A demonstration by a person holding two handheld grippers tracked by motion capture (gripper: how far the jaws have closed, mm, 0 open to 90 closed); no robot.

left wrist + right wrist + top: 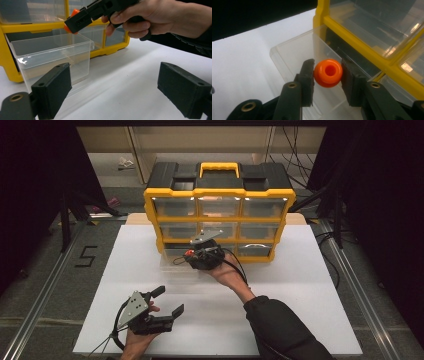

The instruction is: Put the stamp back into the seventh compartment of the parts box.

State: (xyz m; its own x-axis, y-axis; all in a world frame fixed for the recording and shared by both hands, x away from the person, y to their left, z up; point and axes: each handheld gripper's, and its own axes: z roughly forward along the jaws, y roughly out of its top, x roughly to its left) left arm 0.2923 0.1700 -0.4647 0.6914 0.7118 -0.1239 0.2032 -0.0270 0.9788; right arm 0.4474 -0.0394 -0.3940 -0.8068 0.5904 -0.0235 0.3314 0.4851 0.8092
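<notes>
my right gripper is clamped on an orange bead, hole facing the lens, at the centre of the right gripper view. it hangs over the pulled-out clear drawer, which juts from the bottom-left slot of the yellow organizer in the middle of the high view. my left gripper sits in the lower left of that view above the white table, jaws spread wide with nothing between them.
</notes>
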